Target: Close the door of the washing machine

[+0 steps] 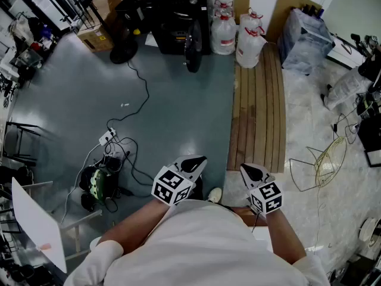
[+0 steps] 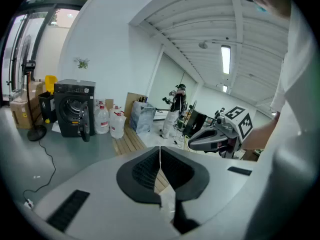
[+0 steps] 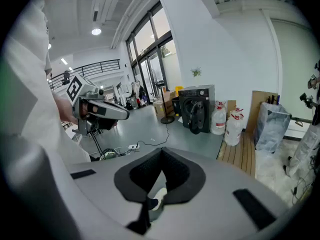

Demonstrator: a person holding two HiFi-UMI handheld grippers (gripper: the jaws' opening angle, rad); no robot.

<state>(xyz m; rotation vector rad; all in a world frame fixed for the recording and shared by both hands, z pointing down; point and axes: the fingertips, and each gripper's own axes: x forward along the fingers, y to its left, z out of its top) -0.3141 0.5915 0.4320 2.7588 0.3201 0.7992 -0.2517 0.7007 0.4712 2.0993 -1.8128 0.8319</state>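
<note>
Head view: left hand-held gripper [image 1: 199, 160], right hand-held gripper [image 1: 250, 171] closed; cable [image 1: 144, 94] before washing machine [image 1: 176, 14].

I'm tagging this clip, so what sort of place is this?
Likely a lab or workshop, not a home: a washing machine stands on open floor among cardboard boxes, loose cables and plastic jugs.

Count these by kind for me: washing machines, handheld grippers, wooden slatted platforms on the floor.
Black front-loading washing machine, door open: 1
Grey handheld grippers: 2, left gripper, right gripper
Wooden slatted floor platform: 1
Total: 4
</note>
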